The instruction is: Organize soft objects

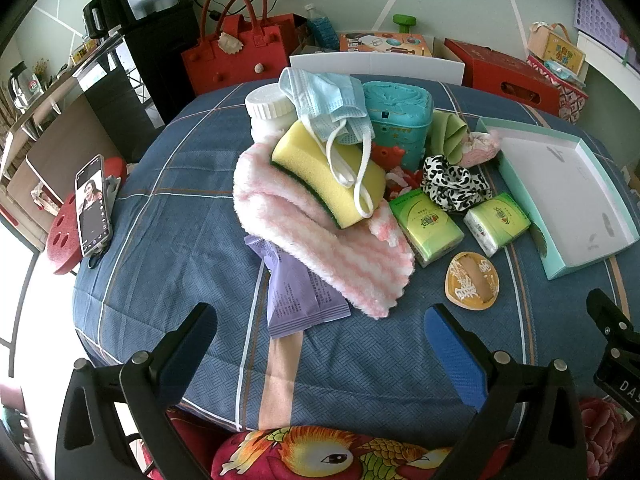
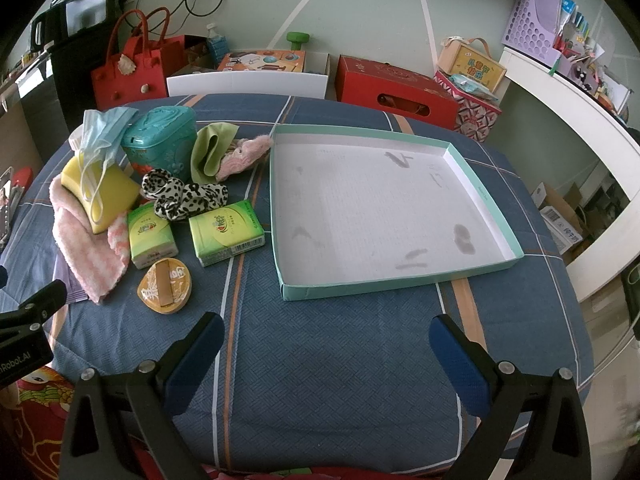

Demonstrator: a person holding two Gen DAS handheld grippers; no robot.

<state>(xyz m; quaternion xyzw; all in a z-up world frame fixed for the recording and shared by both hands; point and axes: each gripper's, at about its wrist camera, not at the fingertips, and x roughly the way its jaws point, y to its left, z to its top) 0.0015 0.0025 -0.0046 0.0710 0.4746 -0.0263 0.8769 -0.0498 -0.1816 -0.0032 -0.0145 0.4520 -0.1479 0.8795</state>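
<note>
Your left gripper hangs at the bottom of its frame with fingers spread wide and nothing between them, facing the heap of soft things at frame centre. Your right gripper is just as open and empty, aimed at the shallow teal tray, which fills the centre-right of its view and holds nothing yet. That split looks deliberate: one side for picking, the other for receiving.

The pile on the bench is stacked, so order matters. A blue face mask drapes over the yellow sponge, its loops trailing down the front; the sponge rests on the pink fluffy cloth, which overlaps a purple packet. Just right of them lie two green tissue packs, a spotted scrunchie and a green cloth. Judging by this, the mask is your easiest first lift, since it pins nothing.
</note>
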